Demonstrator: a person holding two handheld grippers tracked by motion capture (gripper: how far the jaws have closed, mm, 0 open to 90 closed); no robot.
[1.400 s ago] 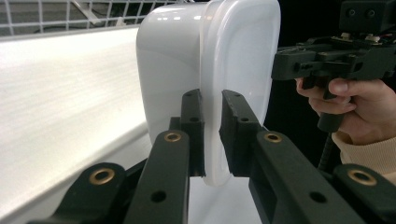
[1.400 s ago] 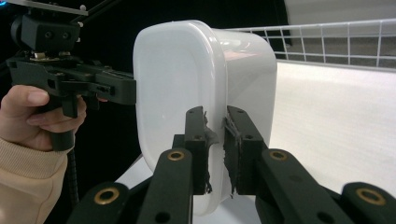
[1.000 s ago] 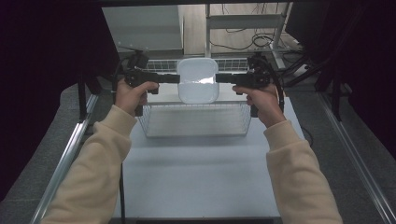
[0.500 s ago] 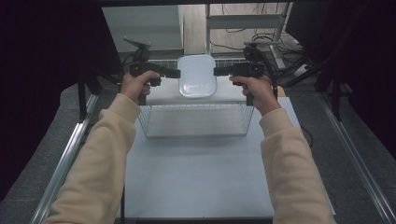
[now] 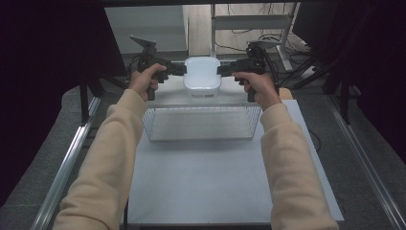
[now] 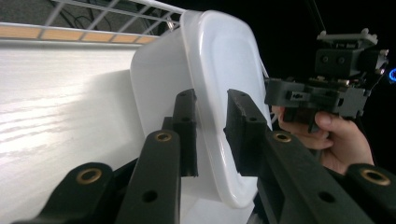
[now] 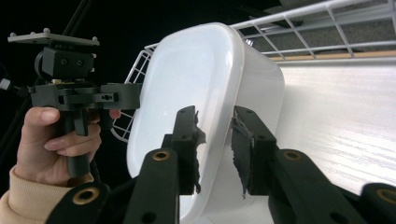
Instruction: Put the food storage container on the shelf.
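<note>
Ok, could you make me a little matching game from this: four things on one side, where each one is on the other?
1 white tub
2 wire basket
3 left gripper
4 right gripper

a at the tub's right rim in the high view
b empty, nearest the person
c at the tub's left rim in the high view
d on the table, beyond the basket

Pairs: 1-d, 2-b, 3-c, 4-a. Both grippers' jaws have just been opening, with the tub's rim between them.

Glossy white plastic tub [image 5: 202, 79], wire basket [image 5: 201, 122]
</note>
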